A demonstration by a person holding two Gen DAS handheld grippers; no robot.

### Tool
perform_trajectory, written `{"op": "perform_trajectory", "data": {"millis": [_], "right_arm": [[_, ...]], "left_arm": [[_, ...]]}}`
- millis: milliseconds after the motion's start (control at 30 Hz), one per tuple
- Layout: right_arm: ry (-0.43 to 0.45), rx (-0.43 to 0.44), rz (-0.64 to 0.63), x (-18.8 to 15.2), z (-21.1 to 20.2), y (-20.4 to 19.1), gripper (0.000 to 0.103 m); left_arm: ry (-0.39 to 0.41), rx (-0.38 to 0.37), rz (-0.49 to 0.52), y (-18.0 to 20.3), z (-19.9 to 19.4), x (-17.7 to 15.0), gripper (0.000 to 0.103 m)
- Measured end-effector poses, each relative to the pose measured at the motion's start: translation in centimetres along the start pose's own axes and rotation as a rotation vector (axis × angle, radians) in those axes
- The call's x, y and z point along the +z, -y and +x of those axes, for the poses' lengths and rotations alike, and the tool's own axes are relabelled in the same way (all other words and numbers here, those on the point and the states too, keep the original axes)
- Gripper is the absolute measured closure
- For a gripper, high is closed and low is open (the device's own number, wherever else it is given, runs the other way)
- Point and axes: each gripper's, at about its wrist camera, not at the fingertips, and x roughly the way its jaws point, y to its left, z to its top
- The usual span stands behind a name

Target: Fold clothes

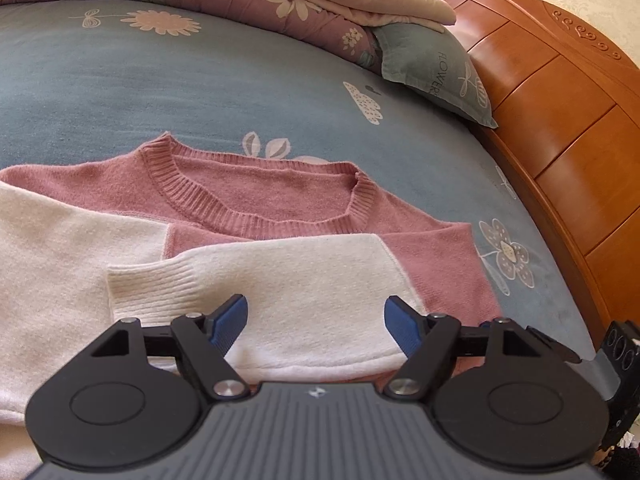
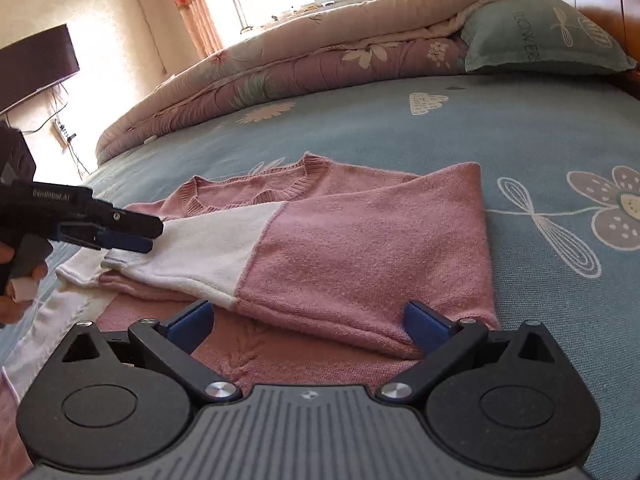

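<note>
A blue flowered bedsheet (image 1: 160, 92) covered the bed. At the far side lay a folded quilt (image 2: 280, 68), a teal pillow (image 2: 540, 36) to its right against the wooden headboard (image 1: 560, 92).

A pink knit sweater (image 1: 280, 196) with a ribbed round collar and cream-white lower sleeves is lying flat on the blue floral bed sheet (image 1: 160, 92), collar pointing toward the folded quilt at the bed's far edge. Both sleeves are lying folded inward across the chest. One white ribbed cuff (image 1: 144, 284) is resting on top, overlapping the other sleeve. The body is showing a cable-knit pattern.
</note>
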Motion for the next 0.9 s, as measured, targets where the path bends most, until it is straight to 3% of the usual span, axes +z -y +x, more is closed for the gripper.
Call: {"op": "perform_trajectory", "data": {"millis": [100, 267, 400, 467, 667, 800, 900], "right_arm": [[0.001, -0.027, -0.007, -0.2, 0.1, -0.4, 0.0], [0.01, -0.032, -0.026, -0.4, 0.0, -0.5, 0.0], [-0.004, -0.07, -0.071, -0.5, 0.2, -1.2, 0.0], [-0.015, -0.104, -0.11, -0.7, 0.5, -1.9, 0.0], [-0.04, -0.173, -0.176, -0.9, 1.1, -3.2, 0.0], [-0.04, -0.161, -0.169, -0.8, 0.9, -2.9, 0.0], [-0.041, -0.16, -0.171, -0.8, 0.8, -2.9, 0.0]], "left_arm": [[-0.012, -0.108, -0.002, 2.7, 0.8, 0.7, 0.025], [-0.08, -0.218, -0.002, 6.6, 4.7, 1.7, 0.023], [-0.199, -0.137, -0.112, 5.8, 9.7, 0.7, 0.024], [-0.198, -0.126, -0.103, 6.6, 9.7, 1.1, 0.022], [-0.235, -0.158, 0.041, 13.2, 10.5, 5.5, 0.021], [-0.276, -0.197, 0.094, 17.3, 14.0, 7.2, 0.021], [-0.316, -0.178, 0.128, 19.0, 17.5, 7.2, 0.021]]}}
